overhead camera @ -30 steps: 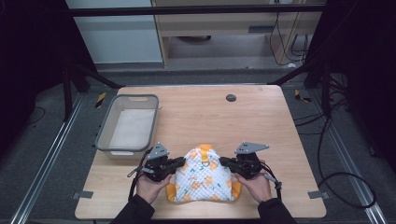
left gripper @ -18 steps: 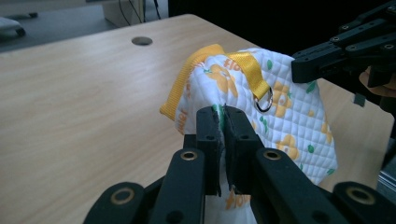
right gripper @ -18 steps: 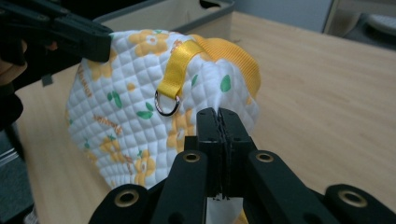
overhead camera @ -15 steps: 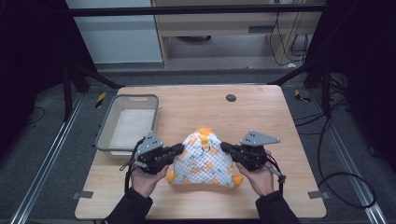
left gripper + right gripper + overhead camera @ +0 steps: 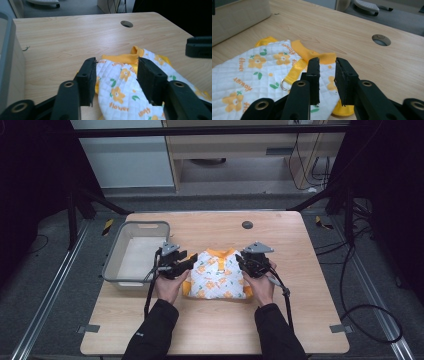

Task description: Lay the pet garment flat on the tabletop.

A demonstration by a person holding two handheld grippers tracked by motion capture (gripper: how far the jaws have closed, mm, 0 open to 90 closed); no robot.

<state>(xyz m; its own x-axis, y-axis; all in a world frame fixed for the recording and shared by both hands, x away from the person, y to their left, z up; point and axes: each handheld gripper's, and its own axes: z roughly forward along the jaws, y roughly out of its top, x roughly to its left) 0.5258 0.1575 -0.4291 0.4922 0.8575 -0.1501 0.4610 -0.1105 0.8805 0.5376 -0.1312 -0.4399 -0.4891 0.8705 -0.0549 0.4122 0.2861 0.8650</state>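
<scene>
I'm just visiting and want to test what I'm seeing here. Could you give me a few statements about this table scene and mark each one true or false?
1. The flower-print garment lies on the wooden table, between the two grippers. True.
2. The garment sits inside the grey bin. False: it lies on the table beside the bin.
3. The left gripper clamps the cloth tightly. False: its jaws have just been opening and stand apart, with the cloth lying between them.
4. A metal ring hangs from a yellow strap on the garment. True.
5. The right gripper is lifting the garment in the air. False: the garment rests flat, and the jaws have just been opening.
</scene>
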